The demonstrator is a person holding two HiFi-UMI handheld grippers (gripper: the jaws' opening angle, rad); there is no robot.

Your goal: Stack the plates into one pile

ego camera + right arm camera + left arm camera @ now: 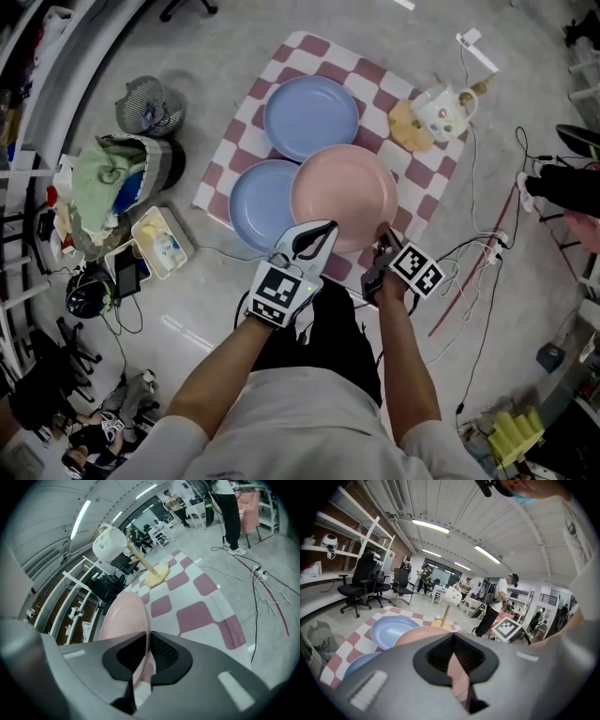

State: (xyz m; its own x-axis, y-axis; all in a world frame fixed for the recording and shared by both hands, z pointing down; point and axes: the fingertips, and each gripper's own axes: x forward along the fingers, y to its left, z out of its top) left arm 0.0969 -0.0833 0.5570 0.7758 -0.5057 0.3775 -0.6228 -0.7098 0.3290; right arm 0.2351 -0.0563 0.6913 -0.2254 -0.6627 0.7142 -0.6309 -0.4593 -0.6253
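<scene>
A pink plate (343,196) hangs above the red-and-white checked cloth (309,49), overlapping the near blue plate (260,204). A second blue plate (310,116) lies farther back on the cloth. My left gripper (323,236) is shut on the pink plate's near rim (457,674). My right gripper (382,242) is shut on the same rim a little to the right, where the plate (123,618) shows edge-on between its jaws. From the left gripper view both blue plates (391,630) lie beyond the pink one.
A teapot-shaped toy (441,111) on a yellow base sits at the cloth's far right corner. Cables (478,253) trail on the floor to the right. Bags, a box (161,244) and a fan (145,105) crowd the floor to the left.
</scene>
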